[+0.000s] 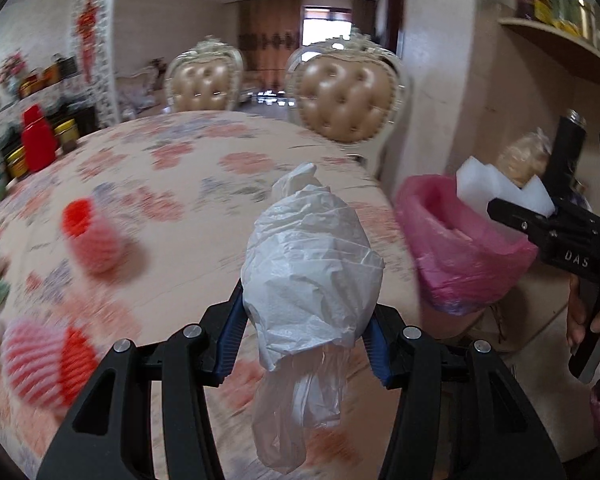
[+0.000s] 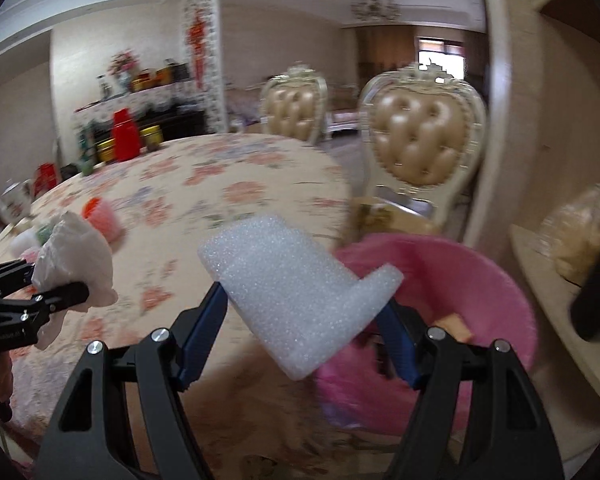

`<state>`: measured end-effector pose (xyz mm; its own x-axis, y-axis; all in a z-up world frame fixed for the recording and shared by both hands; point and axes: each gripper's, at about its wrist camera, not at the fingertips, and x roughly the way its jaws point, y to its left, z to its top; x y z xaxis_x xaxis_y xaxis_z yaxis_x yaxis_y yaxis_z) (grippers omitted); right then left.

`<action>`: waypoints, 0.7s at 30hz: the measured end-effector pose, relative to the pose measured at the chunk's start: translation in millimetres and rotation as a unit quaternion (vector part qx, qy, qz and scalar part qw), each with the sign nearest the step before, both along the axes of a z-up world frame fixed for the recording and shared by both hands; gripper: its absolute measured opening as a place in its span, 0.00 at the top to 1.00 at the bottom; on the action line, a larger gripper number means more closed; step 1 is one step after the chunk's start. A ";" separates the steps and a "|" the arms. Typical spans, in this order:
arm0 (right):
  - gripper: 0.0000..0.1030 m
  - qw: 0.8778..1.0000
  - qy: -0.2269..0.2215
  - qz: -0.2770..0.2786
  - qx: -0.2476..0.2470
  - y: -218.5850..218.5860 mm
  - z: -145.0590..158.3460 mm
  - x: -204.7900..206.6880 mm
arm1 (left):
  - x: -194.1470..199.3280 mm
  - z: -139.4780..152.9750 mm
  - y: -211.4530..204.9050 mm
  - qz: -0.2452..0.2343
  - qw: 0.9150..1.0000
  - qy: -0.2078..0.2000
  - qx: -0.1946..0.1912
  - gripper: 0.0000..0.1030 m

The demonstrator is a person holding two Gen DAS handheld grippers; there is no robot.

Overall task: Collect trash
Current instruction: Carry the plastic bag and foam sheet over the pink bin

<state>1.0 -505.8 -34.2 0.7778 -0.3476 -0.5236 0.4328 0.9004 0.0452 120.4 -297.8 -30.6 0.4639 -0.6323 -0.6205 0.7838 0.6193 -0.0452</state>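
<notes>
The left tool (image 1: 306, 336) is clamped on a crumpled white plastic bag (image 1: 312, 264), which is pinched between the blue pads (image 1: 231, 340) and bulges above them, with a thinner, clear tail hanging below the jaws. In the right wrist view the same left tool (image 2: 65, 292) is seen from the side at the left edge, the bag (image 2: 75, 264) sticking out of it above the surface (image 2: 219, 184). The right tool (image 2: 304, 316) is closed partway on a white foam block (image 2: 295, 288), an angled piece with a notch cut in it, gripped at its sides by the blue pads (image 2: 203, 332). In the left wrist view this right tool (image 1: 540, 220) is seen at the right, with the foam (image 1: 500, 188) held over the rim of a bin (image 1: 460, 248). The bin is lined with a pink bag and stands just past the edge of the surface, beside a chair (image 2: 424, 140). Inside the bin (image 2: 460, 272) a tan, cardboard-like piece (image 2: 456, 326) is partly seen; what else lies there cannot be told. On the floral cloth of the surface, red and white foam nets (image 1: 95, 236) are left lying, blurred, well apart from the bin. A red jug (image 1: 37, 142) and some tins (image 1: 17, 162) are stood at the far left edge.
</notes>
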 end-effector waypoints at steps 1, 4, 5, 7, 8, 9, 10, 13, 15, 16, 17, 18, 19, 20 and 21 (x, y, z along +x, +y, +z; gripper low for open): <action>0.31 1.000 -0.001 -0.008 0.001 -5.0 -0.4 -3.3 | -1.8 0.6 -11.0 -0.011 1.000 -0.002 0.002 0.51; 0.31 0.999 -0.001 -0.036 0.002 -22.5 -1.8 -15.5 | -7.2 2.2 -38.7 -0.036 0.999 -0.005 0.004 0.51; 0.31 0.999 -0.001 -0.045 0.001 -28.3 -2.6 -19.6 | -9.5 3.3 -42.5 -0.042 0.999 -0.007 0.004 0.51; 0.31 0.998 -0.001 -0.063 -0.002 -38.4 -3.9 -26.1 | -13.7 5.7 -60.7 -0.057 0.998 -0.012 0.005 0.51; 0.31 0.998 -0.001 -0.070 -0.004 -41.7 -4.2 -28.1 | -15.6 6.7 -69.1 -0.064 0.998 -0.014 0.006 0.51; 0.31 0.997 -0.001 -0.078 -0.006 -46.5 -4.2 -31.9 | -17.7 7.2 -76.9 -0.071 0.997 -0.015 0.007 0.51; 0.31 0.996 -0.002 -0.085 -0.005 -50.8 -4.9 -34.2 | -19.8 7.9 -86.6 -0.081 0.997 -0.016 0.007 0.51; 0.31 0.994 -0.008 -0.107 0.000 -65.8 -7.7 -45.9 | -24.6 10.2 -112.6 -0.102 0.995 -0.017 0.007 0.51; 0.31 0.993 -0.009 -0.116 0.003 -73.3 -8.6 -51.2 | -26.2 10.6 -126.5 -0.114 0.993 -0.015 0.004 0.51; 0.31 0.992 -0.010 -0.124 0.006 -78.3 -10.3 -54.3 | -27.4 10.7 -134.9 -0.119 0.993 -0.013 0.003 0.51; 0.31 0.992 -0.010 -0.129 0.008 -81.7 -10.6 -55.1 | -27.9 10.7 -143.5 -0.124 0.992 -0.012 0.002 0.51; 0.31 0.991 -0.010 -0.135 0.010 -85.5 -12.0 -56.8 | -28.5 10.8 -150.7 -0.127 0.992 -0.011 0.001 0.51; 0.31 0.990 -0.010 -0.140 0.011 -89.3 -13.4 -58.0 | -28.4 10.5 -161.6 -0.131 0.991 -0.011 -0.002 0.51; 0.31 0.990 -0.010 -0.143 0.012 -91.7 -14.2 -58.2 | -28.1 10.1 -167.7 -0.133 0.991 -0.009 -0.003 0.51; 0.31 0.989 -0.009 -0.146 0.013 -94.4 -15.7 -58.3 | -27.9 9.5 -174.5 -0.139 0.990 -0.006 -0.005 0.51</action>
